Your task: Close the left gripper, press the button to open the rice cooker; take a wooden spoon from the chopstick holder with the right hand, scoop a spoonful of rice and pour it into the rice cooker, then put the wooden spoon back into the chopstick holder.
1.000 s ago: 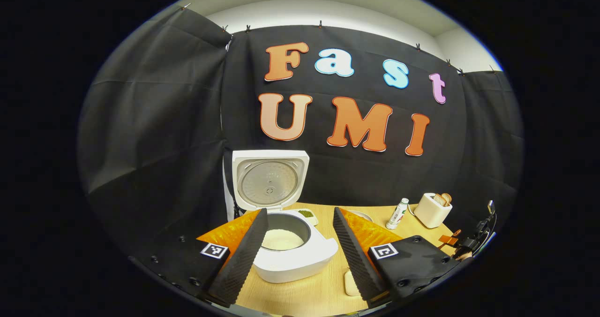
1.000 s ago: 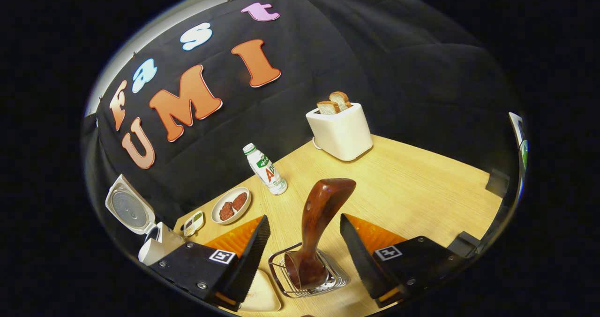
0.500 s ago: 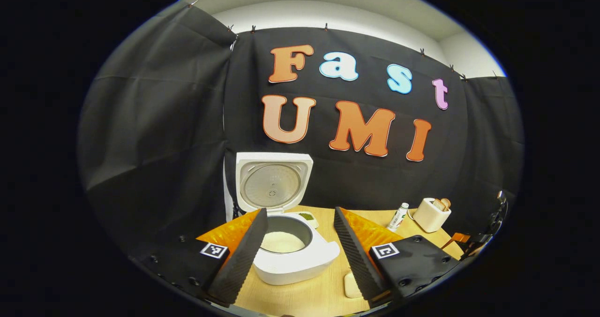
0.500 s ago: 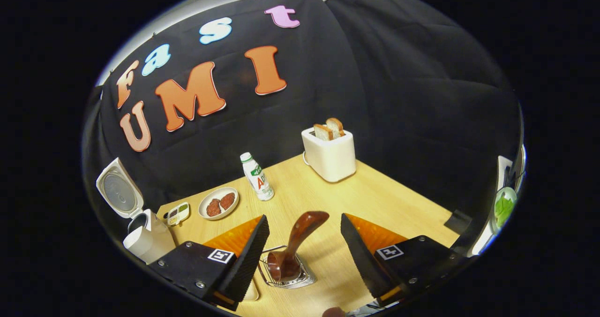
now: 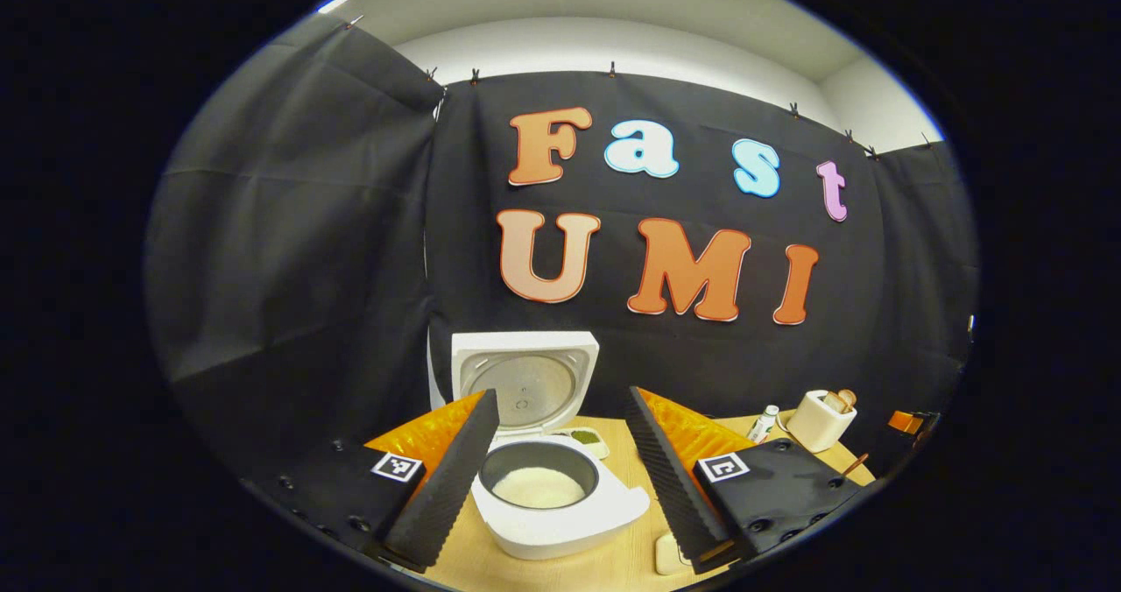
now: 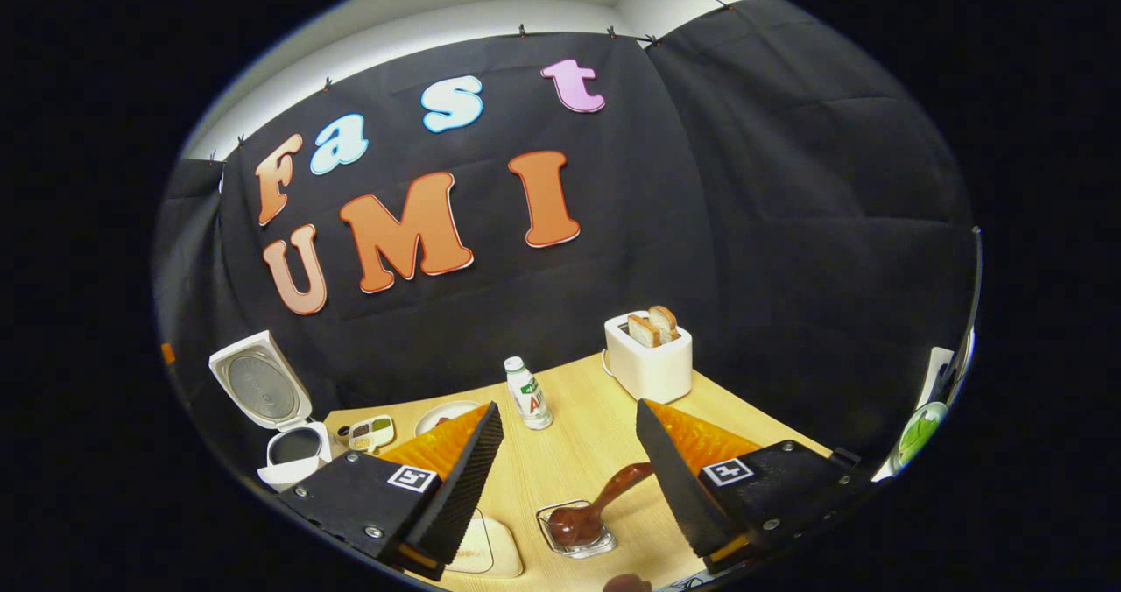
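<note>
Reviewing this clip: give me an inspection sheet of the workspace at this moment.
Surface: wooden table, bare in places.
Job's things: rice cooker lid up, rice inside; wooden spoon standing in chopstick holder.
Clutter: toaster with bread, bottle, plate, small sauce dish.
Grippers: left gripper open, empty; right gripper open, above the spoon, apart from it.
Cables: nothing seen.
Surroundings: black cloth wall.

Wooden table (image 6: pixel 762 417), open rice cooker (image 5: pixel 560 509), toaster (image 6: pixel 649 362), bottle (image 6: pixel 527 394), chopstick holder (image 6: pixel 578 532) with wooden spoon (image 6: pixel 604 497)
</note>
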Tool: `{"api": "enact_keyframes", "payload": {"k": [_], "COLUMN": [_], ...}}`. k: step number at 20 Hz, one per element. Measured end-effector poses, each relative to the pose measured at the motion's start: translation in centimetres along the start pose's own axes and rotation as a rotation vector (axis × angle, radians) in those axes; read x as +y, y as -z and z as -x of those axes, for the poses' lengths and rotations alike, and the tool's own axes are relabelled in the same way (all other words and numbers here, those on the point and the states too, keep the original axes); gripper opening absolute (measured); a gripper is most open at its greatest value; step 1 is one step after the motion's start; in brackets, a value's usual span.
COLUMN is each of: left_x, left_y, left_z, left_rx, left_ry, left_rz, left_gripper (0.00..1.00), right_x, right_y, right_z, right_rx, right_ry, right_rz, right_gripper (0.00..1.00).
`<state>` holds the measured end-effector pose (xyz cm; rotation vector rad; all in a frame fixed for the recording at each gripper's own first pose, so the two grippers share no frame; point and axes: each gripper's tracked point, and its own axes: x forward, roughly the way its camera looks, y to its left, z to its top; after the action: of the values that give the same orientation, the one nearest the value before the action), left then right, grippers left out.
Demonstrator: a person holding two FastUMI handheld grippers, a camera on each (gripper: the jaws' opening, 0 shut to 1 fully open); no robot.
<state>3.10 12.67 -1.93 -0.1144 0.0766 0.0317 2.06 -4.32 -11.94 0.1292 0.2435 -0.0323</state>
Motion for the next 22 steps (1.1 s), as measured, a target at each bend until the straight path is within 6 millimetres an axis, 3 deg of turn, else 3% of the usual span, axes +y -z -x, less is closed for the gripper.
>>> {"api": "enact_keyframes", "payload": {"k": [6,13,19,22], "left_x": [0.6,1.8,2.6,3.2], "left_y": [-5.8,-10.0,-9.2,-6.9], "left_z": [-5.6,-12.7,-20.1,-23.6], "left_rx": [-0.037,-0.03,0.05,0.101], "left_ry": [-0.009,-0.022,-0.038,-0.055], "left_rz": [0.025,0.016,-0.039,-0.053], "left_gripper": [0.99,0.99,0.99,0.99], "right_x": [1.6,2.1,1.3,0.6], "right_y": [0.3,1.4,2.1,2.5], "right_z": [0.0,-0.5,-1.1,-1.3], "right_rx": [-0.008,0.008,0.017,0.024], "right_ry": [-0.011,-0.009,0.019,0.043], "right_rz": [0.083,0.092,0.075,0.083], "right_gripper": [0.95,0.95,0.95,0.95]}}
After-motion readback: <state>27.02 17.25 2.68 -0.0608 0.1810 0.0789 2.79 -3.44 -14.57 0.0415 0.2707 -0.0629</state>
